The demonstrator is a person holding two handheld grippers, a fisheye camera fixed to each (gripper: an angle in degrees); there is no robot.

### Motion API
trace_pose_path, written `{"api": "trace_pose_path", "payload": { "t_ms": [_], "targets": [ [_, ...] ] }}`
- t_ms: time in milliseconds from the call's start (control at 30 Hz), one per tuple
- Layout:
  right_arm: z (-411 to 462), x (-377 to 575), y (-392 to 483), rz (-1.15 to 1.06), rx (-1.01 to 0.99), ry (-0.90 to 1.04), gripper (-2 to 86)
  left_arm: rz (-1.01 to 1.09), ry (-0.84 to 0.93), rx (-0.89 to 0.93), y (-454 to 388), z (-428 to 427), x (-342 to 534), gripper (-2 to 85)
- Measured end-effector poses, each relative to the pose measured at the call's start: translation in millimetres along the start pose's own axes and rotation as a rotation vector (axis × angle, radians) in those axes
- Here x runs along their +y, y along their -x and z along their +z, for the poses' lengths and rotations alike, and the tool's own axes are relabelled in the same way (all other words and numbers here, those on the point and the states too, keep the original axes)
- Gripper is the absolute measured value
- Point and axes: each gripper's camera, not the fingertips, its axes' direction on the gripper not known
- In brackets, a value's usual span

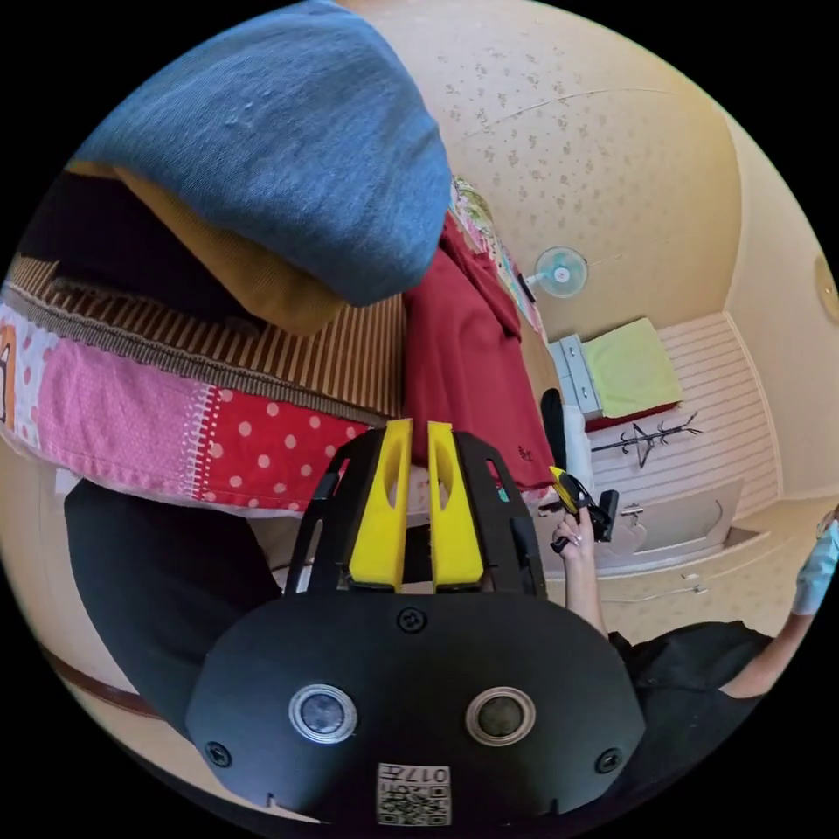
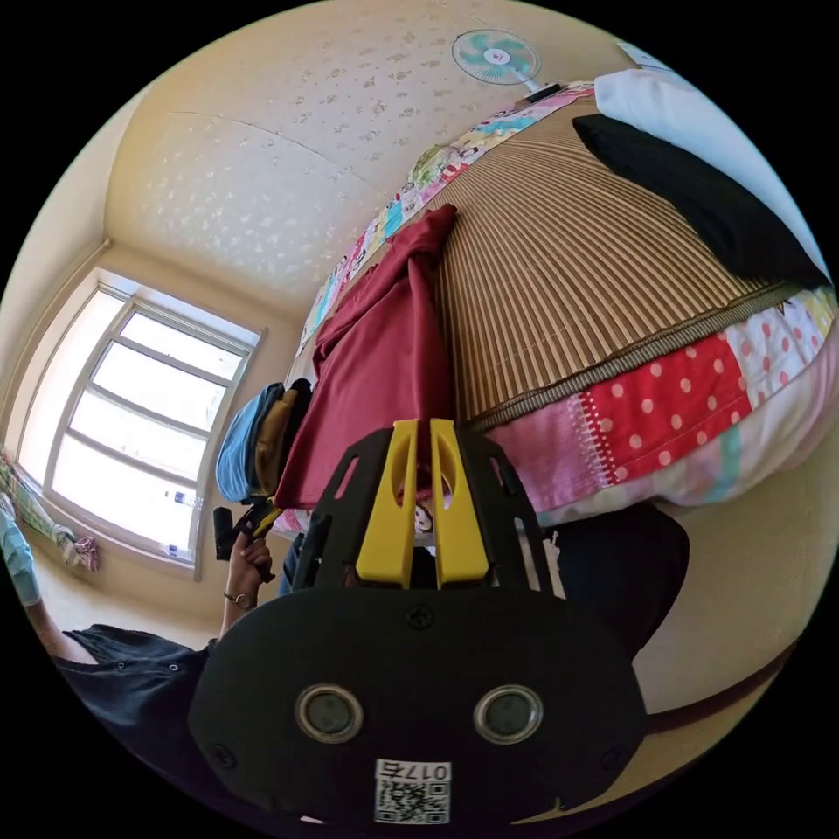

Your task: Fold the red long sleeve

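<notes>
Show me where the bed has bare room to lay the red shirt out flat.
The widest free patch is the striped mat, between the red shirt and the black pillow. It is crowded on the shirt's other side, where the stack of folded clothes sits by the bed edge. In the left gripper view that stack looms close over the mat.

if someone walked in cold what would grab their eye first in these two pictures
The red long sleeve stands out first, spread over the striped bamboo mat on the bed, its hem hanging over the edge. Next, the stack of folded clothes topped with blue, looming large in the left gripper view. Then each view's own yellow jaws: the left gripper and right gripper both hover at the bed's edge, jaws nearly together with nothing visibly between them.
</notes>
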Motion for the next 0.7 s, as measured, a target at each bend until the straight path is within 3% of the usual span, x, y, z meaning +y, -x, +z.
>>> {"api": "trace_pose_path", "payload": {
  "t_ms": [133, 233, 300, 367, 433, 533, 700],
  "targets": [
    [-85.0, -16.4, 22.9, -0.030, -0.245, -0.138, 3.1, 0.092, -0.088, 0.231, -19.3, -60.2, 2.7, 1.8],
    [-154.9, -17.8, 41.7, -0.143, -0.690, -0.253, 2.9, 0.160, -0.137, 0.491, -41.3, -95.8, 21.4, 1.1],
    [-178.0, -12.5, 49.9, -0.202, -0.784, -0.296, 2.9, 0.196, -0.197, 0.578, -53.4, -114.3, 38.7, 0.9],
    [-194.3, -5.1, 53.6, -0.211, -0.729, -0.345, 2.9, 0.172, -0.277, 0.519, -57.7, -128.4, 59.4, 0.8],
    [-193.6, -3.9, 50.3, -0.094, -0.448, -0.352, 2.9, 0.089, -0.282, 0.397, -52.7, -121.3, 67.3, 0.7],
    [-175.3, -12.9, 58.9, -0.038, -0.245, -0.352, 2.9, 0.015, -0.254, 0.283, -53.5, -87.7, 63.7, 0.8],
    [-121.1, -127.5, 133.4, -0.126, -0.013, -0.383, 3.1, 0.074, -0.381, 0.150, -92.1, -59.5, -3.6, 1.4]
  ]
}}
